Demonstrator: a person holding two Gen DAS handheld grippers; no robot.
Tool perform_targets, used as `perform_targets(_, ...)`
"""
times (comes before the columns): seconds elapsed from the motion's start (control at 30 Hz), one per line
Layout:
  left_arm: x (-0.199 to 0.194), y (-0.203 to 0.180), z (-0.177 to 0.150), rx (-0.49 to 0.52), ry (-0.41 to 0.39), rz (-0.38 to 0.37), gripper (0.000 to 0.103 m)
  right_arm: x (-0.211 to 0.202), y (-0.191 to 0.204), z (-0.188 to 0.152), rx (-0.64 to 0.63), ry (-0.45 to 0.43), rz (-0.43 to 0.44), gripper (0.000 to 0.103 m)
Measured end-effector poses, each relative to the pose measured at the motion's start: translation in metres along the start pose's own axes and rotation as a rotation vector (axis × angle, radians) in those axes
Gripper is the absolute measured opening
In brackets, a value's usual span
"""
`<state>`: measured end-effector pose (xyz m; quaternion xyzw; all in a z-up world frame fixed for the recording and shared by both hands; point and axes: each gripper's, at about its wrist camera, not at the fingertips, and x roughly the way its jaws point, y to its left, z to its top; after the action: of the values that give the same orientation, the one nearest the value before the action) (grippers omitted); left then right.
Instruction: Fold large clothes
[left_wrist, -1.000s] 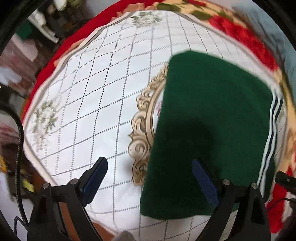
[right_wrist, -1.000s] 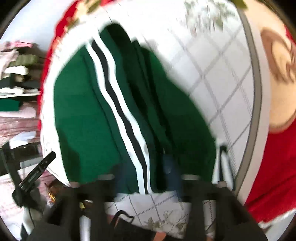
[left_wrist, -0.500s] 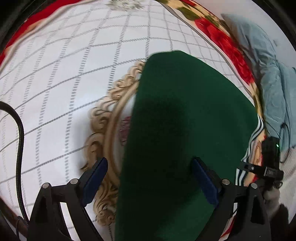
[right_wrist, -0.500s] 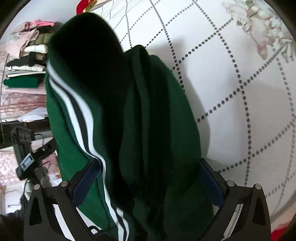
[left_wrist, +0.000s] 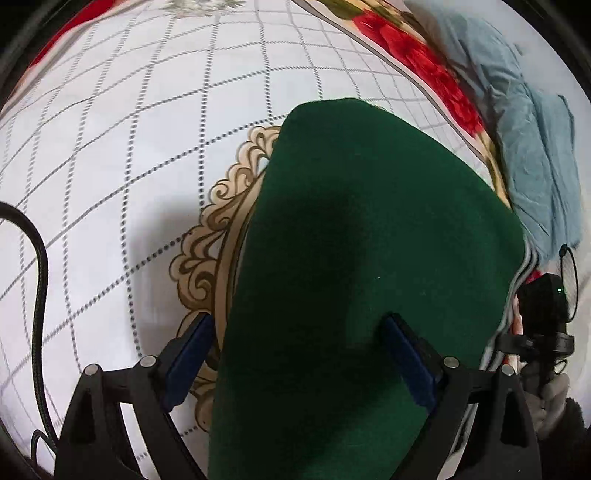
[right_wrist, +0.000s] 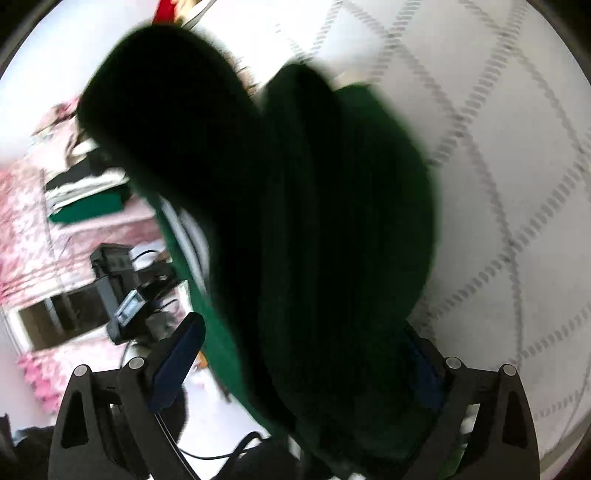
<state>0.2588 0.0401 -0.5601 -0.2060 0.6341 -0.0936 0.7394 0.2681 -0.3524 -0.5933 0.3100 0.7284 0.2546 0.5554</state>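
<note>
- Both grippers have closed in on the green garment over the last second: the left view, which a second ago took in much of the bedspread, is now half filled with green cloth, and the right view has gone from sharp stripes to a dark blur.
- On the left, the garment lies folded and flat on the white checked bedspread, partly over the gold scroll medallion near its middle, its striped edge toward the side where a blue-grey cloth lies past the floral border.
- From the right wrist, thick layers of the same garment stand up between the fingers, seemingly lifted off the surface.
- Left gripper hovers low over the near end of the cloth, jaws spread wide, one finger over bare bedspread and the other over the fabric, grasping nothing.
- Right gripper also has its fingers well apart, with the bundle filling the gap; whether they are pressing it I cannot tell, given the blur.
- Judging by its look, the cloth is soft, thick and fairly heavy, unlikely to slip but prone to sag and unfold.
- Best hold is probably at a folded edge or corner, pinching all layers together.
</note>
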Motion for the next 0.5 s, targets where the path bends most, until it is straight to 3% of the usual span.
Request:
perform_targets(0.07, 0.004, 0.001, 0.003, 0.028, 0.027, -0.034, 0.093, -0.008, -0.010, -0.009, 0.004, -0.065, -0.109, 0.099)
perform_targets(0.1, 0.004, 0.002, 0.003, 0.038, 0.037, -0.048, 0.093, -0.008, -0.017, -0.012, 0.010, -0.083, -0.118, 0.099)
perform_targets(0.23, 0.012, -0.005, 0.006, 0.102, 0.084, -0.116, 0.093, -0.003, -0.029, -0.016, 0.019, -0.090, -0.098, 0.103)
perform_targets(0.4, 0.005, -0.009, 0.002, 0.150, 0.076, -0.132, 0.091, 0.004, -0.017, -0.018, 0.034, -0.110, -0.069, 0.102)
perform_targets(0.43, 0.003, -0.010, 0.001, 0.163, 0.070, -0.131, 0.091, 0.006, -0.015, -0.029, 0.041, -0.114, -0.039, 0.089)
perform_targets(0.5, -0.002, -0.016, 0.001, 0.185, 0.052, -0.109, 0.091, 0.006, -0.010, -0.030, 0.071, -0.128, 0.016, 0.077)
